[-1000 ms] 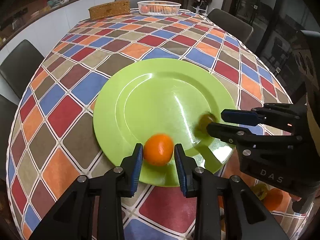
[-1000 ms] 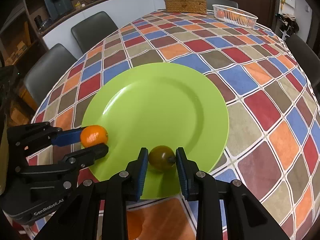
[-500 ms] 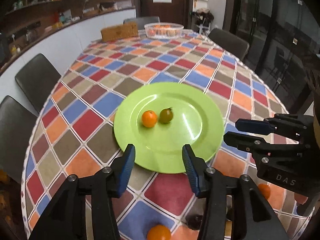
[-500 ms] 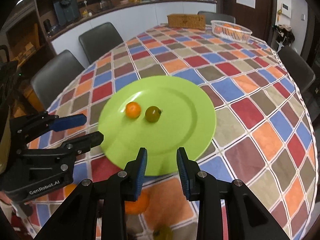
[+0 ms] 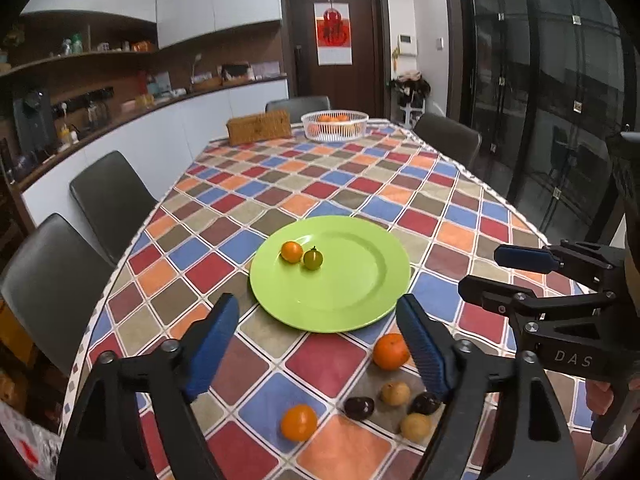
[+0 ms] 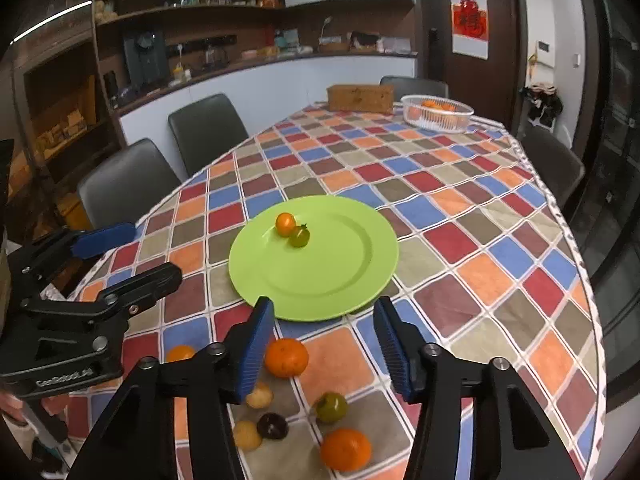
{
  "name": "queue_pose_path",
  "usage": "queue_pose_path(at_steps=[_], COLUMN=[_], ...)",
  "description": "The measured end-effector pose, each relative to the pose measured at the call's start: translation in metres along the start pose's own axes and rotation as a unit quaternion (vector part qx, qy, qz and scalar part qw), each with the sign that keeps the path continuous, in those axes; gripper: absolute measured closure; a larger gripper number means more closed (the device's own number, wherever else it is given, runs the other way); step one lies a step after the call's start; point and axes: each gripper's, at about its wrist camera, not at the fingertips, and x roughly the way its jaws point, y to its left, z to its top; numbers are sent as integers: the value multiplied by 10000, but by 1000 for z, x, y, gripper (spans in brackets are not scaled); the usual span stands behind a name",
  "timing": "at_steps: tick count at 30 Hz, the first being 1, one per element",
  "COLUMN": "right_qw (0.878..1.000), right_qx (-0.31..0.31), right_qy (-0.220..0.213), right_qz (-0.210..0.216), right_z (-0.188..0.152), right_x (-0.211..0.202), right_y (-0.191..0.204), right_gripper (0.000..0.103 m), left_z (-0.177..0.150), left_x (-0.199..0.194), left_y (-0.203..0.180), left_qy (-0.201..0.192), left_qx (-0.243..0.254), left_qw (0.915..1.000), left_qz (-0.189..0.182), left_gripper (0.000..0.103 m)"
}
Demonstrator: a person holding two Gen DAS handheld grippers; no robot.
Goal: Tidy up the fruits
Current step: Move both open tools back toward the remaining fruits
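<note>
two fruits, an orange (image 5: 291, 251) and a green tomato (image 5: 313, 259), lie on my plate (image 5: 360, 304); several wait on the cloth (image 5: 332, 364). my left gripper (image 5: 320, 344) and right gripper (image 6: 324, 344) are opening, empty.

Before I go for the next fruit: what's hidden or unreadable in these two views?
- Dark fruit, left view: partly behind a left tool finger.
- Pale fruit, right view: half behind a right tool finger.
- Orange, right view: cut by the same finger.
- White basket, both views: too far to count its fruit.
- Green tomato: absent from the left view.
</note>
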Motion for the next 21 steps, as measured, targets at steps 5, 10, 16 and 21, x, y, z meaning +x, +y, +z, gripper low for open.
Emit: queue_pose_path(at_steps=[5,10,16,21], right_qw=[9999,9996,9993,9986], right_qx=[43,0,-27,-121], right_qy=[-149,-214,-132,-86], right_qz=[-46,-204,-340,-514], right_z=[-16,-34,-58,-78], right_x=[-20,-33,-38,-40], right_y=[-1,-1,-3,-4], right_gripper=[40,35,35,35], left_z=[-13,-28,-46,-62], left_x=[-18,-27,-30,-28], left_y=[-11,-20,-32,-38], left_qy=[-74,-72,-53,9], left_qx=[-27,-102,-71,-54], left_qw=[10000,9999,9999,10000], left_qz=[-57,-68,-76,14], left_gripper=[13,11,11,11])
